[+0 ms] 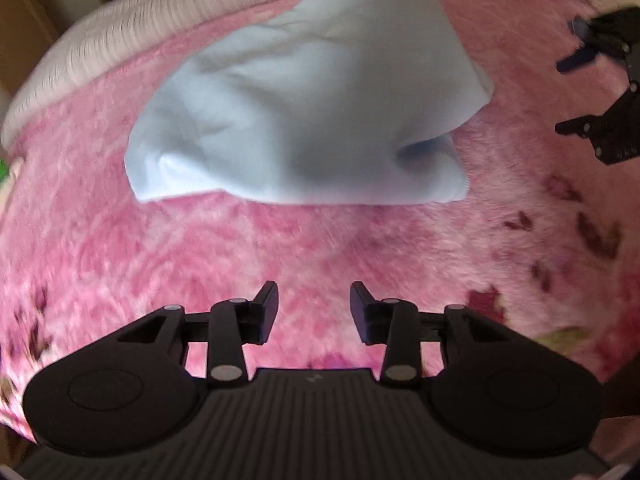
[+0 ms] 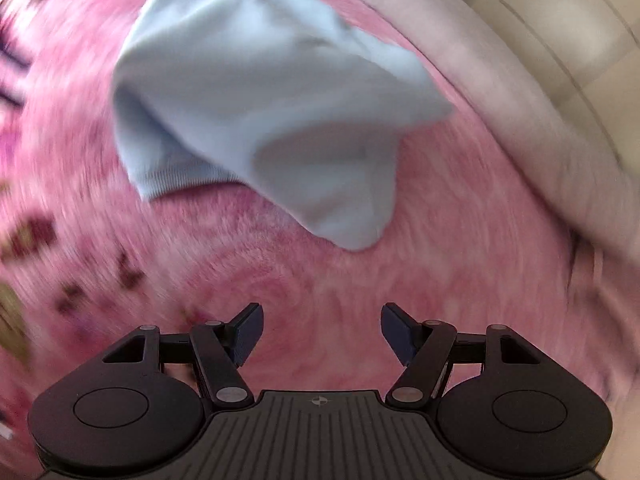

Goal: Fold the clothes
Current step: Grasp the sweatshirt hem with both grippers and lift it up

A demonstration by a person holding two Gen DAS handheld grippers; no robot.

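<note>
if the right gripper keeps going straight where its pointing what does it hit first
Probably the pink blanket: the open right gripper has only bare fleece directly ahead. The light blue garment lies further along that line, though depth is hard to judge in the blur.

pale blue garment (image 1: 304, 100) on pink blanket (image 1: 320, 248) (dark floral flecks).

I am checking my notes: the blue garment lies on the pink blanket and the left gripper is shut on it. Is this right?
Not quite. The garment lies on the blanket, but the left gripper is open and empty, short of it, as the left wrist view shows.
</note>
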